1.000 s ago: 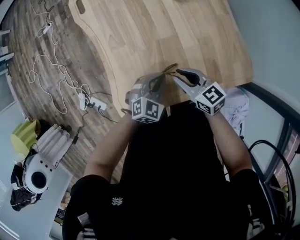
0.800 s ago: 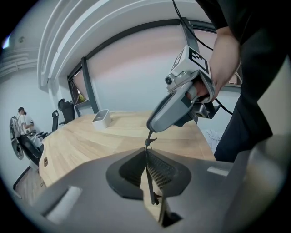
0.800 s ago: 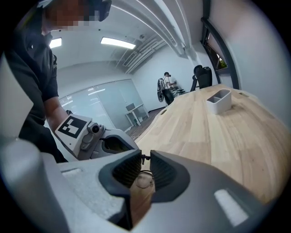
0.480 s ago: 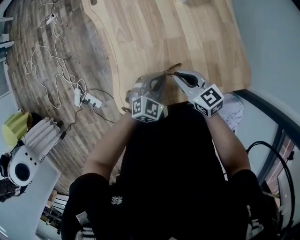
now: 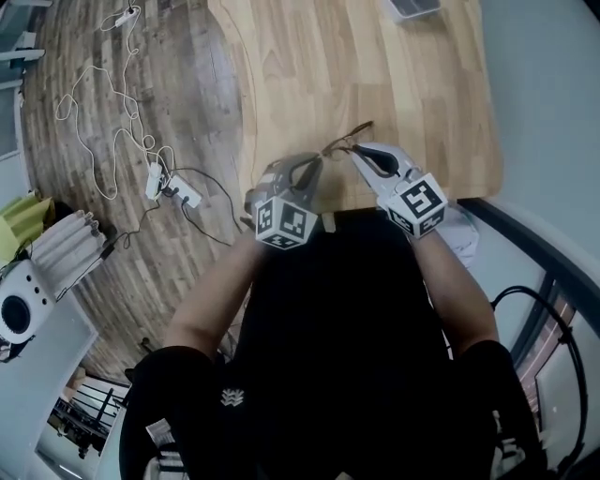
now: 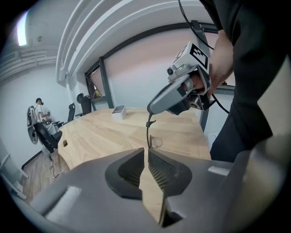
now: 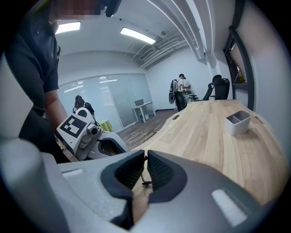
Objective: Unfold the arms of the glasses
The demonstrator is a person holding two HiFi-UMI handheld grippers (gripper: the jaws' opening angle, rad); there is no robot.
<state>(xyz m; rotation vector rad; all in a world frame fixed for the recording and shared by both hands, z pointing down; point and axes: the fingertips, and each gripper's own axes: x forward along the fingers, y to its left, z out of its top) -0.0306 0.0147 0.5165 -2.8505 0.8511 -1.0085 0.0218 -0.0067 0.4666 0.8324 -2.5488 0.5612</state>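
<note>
The thin dark-framed glasses (image 5: 349, 139) hang just above the wooden table (image 5: 375, 66), near its front edge, held between both grippers. My left gripper (image 5: 317, 161) comes in from the left. In its own view the left gripper (image 6: 146, 152) is shut on the lower end of a thin arm, with a lens (image 6: 154, 142) just beyond the pads. My right gripper (image 5: 356, 150) comes in from the right and shows in the left gripper view (image 6: 152, 109) holding the upper end. In the right gripper view the right gripper (image 7: 145, 157) is shut on the wire arm, frame (image 7: 145, 184) below.
A small grey container (image 5: 412, 7) stands at the table's far side, also seen as a container (image 7: 237, 122) in the right gripper view. A power strip with white cables (image 5: 173, 192) lies on the floor at left. Office chairs and a person (image 6: 38, 113) are far off.
The head view has swung, so the table and floor sit differently in frame. Both grippers keep nearly the same pose, still shut on the glasses.
</note>
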